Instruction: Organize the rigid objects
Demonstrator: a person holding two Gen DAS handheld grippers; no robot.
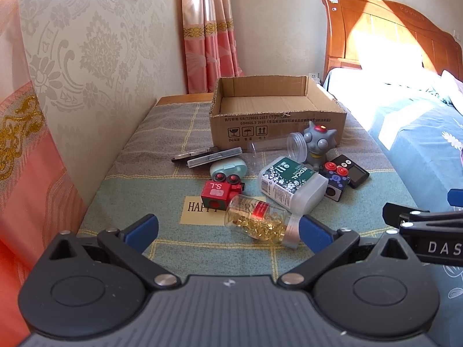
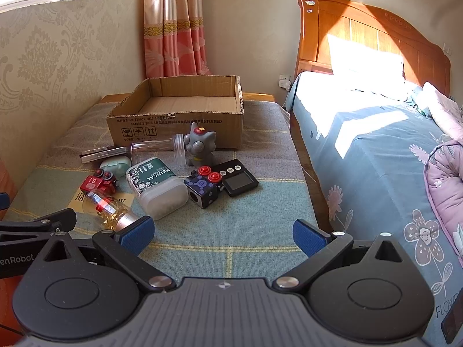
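Observation:
An open cardboard box (image 1: 277, 121) (image 2: 176, 127) stands empty at the back of the blanket-covered bench. In front of it lie a jar of yellow capsules (image 1: 260, 222) (image 2: 110, 209), a green-labelled bottle (image 1: 292, 185) (image 2: 157, 186), a red toy block (image 1: 221, 190) (image 2: 99, 183), a dark blue toy block (image 1: 335, 180) (image 2: 204, 188), a grey figurine (image 1: 318, 141) (image 2: 199, 146), a clear tube (image 1: 277, 147) (image 2: 157, 147), a mint case (image 1: 228, 167) (image 2: 115, 164) and a black timer (image 1: 351, 170) (image 2: 238, 180). My left gripper (image 1: 228, 232) is open just before the jar. My right gripper (image 2: 222, 235) is open over bare blanket.
Two flat slim cases (image 1: 207, 153) (image 2: 102, 151) lie left of the tube. A bed (image 2: 376, 150) with a wooden headboard (image 2: 361, 34) runs along the right. A patterned wall (image 1: 92, 66) borders the left, curtains (image 2: 173, 26) hang behind. Open blanket (image 2: 231, 214) lies in front.

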